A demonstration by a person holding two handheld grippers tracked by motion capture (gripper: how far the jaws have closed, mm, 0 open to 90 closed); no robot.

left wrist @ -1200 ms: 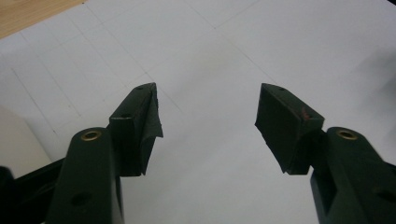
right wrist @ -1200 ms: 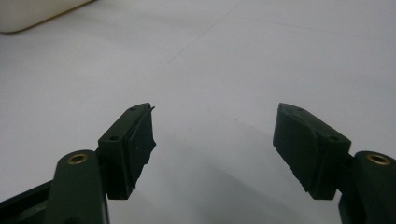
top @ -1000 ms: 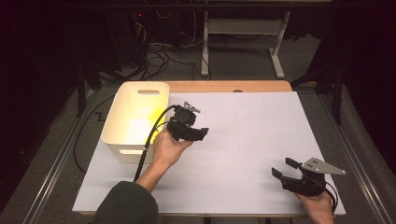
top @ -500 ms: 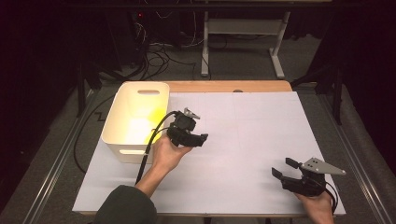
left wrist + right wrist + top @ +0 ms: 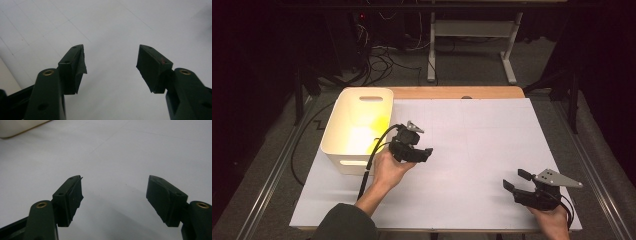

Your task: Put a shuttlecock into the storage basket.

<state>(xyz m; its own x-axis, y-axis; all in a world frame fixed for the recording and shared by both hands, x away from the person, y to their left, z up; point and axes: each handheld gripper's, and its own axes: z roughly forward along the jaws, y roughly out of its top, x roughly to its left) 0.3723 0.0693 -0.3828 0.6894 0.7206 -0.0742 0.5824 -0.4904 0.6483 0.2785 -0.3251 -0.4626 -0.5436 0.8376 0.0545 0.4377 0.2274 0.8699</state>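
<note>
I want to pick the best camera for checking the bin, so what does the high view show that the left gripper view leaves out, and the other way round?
The high view takes in the white bin at the table's left, the left claw beside it, the right claw near the front right corner, both hands, and the floor with cables beyond. The left gripper view gives a close look at that claw's open jaws with nothing between them, and their worn pads. Both show the white table sheet with its faint grid lines.
</note>
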